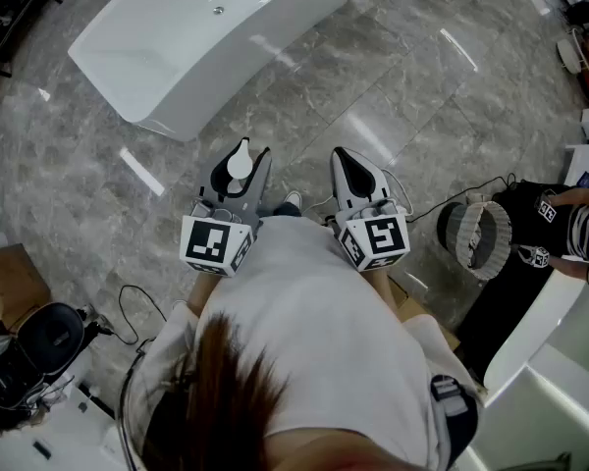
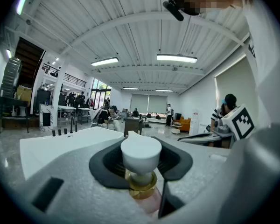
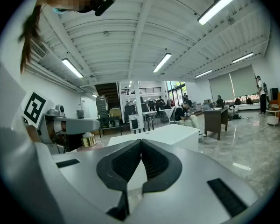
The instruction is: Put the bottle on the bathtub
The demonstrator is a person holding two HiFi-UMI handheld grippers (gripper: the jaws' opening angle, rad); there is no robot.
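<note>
1. Currently clamped on bottle [image 2: 141,154] at gold collar [image 2: 141,185], under white cap [image 1: 239,165]: left gripper [image 2: 142,141] jaws.
2. Closed tip to tip, nothing between: right gripper [image 3: 140,143] jaws.
3. Ahead across grey marble floor [image 1: 393,86], well apart from bottle: white bathtub [image 1: 177,52].

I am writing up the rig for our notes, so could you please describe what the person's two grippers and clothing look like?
Both the left gripper and the right gripper have light grey tapering shells with black ribbed pads lining the jaws. Each carries a white cube printed with black square markers at its rear. The person wears a white top.
</note>
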